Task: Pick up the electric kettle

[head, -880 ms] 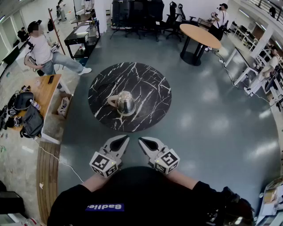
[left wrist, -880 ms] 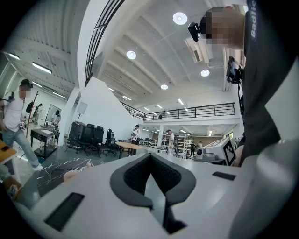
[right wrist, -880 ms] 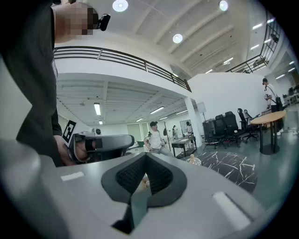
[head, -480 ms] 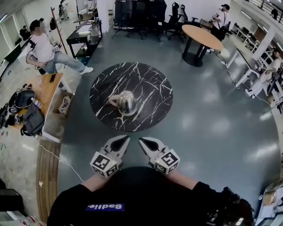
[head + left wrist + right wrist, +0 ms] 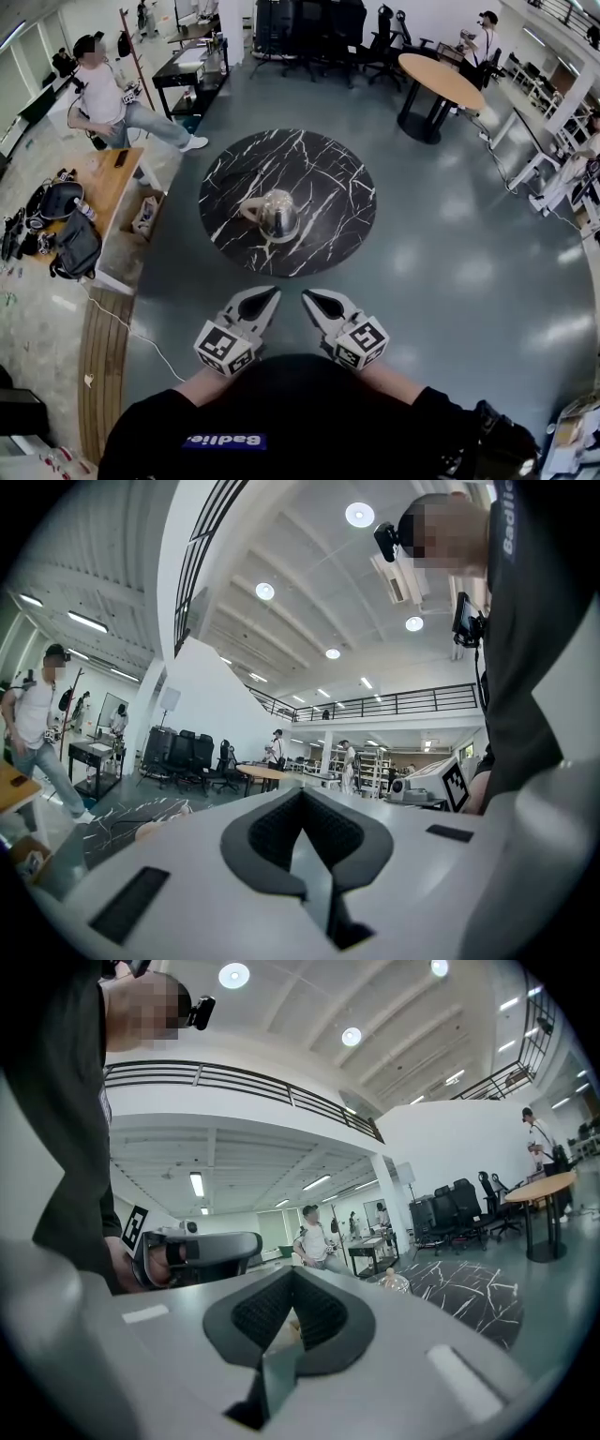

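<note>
The electric kettle, a rounded stainless-steel one, stands upright on the round black marble tabletop, just toward 7 o'clock from its centre. Its pale handle points to about 9 o'clock. Nothing else lies on the tabletop.

Both grippers are held close to the person's body, at 6 o'clock from the tabletop, past its near edge and over the grey floor, well apart from the kettle. The left gripper angles toward 1 o'clock and the right gripper toward 11 o'clock, so their tips lie near each other without touching. The left fingers are closed together with nothing between them, and so are the right fingers.

At 10 o'clock a person sits beside a wooden desk with bags on it. A round wooden table stands at 2 o'clock, and black office chairs line up at 12 o'clock.
</note>
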### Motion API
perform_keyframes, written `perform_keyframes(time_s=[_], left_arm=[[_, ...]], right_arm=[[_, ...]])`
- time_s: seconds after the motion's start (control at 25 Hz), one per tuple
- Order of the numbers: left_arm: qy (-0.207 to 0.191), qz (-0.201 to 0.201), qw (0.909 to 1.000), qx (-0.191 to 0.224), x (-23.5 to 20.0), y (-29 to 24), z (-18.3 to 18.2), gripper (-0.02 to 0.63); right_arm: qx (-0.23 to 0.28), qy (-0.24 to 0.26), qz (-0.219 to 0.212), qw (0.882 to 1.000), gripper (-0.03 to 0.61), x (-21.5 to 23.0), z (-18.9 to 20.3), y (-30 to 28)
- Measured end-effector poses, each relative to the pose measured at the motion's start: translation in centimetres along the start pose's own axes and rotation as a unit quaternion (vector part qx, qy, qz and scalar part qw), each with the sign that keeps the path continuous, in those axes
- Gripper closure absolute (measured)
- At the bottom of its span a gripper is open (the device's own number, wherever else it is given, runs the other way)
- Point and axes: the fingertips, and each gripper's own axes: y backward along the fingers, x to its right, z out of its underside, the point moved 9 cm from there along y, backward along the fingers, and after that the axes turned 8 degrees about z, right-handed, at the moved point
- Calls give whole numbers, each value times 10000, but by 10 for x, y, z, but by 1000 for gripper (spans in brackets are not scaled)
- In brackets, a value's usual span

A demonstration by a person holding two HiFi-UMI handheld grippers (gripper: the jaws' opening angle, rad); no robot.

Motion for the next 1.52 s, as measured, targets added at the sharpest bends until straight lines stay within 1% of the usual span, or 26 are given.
perform_keyframes(time_s=[0.36, 0.6, 0.76, 1.0, 1.24, 1.52], left_arm=[[48, -310, 9994, 128, 1, -1, 2, 607], [20, -544, 9984, 153, 12, -7, 2, 607], [31, -801, 9965, 239, 20, -11, 13, 607], [-17, -1032, 9943, 276, 31, -16, 17, 607], [-3, -1020, 9943, 311, 12, -23, 18, 607], [43, -877, 9955, 349, -39, -30, 11, 607]], right_arm=[[10, -11, -64, 10000, 575, 8, 0, 5], [-24, 17, -285, 9996, 575, 18, 0, 13], [-32, -39, -437, 9990, 575, 28, 8, 20], [-65, -78, -602, 9981, 575, 39, 11, 28], [-109, -57, -556, 9984, 575, 53, 11, 15], [-148, -17, -279, 9995, 575, 68, 6, -23]])
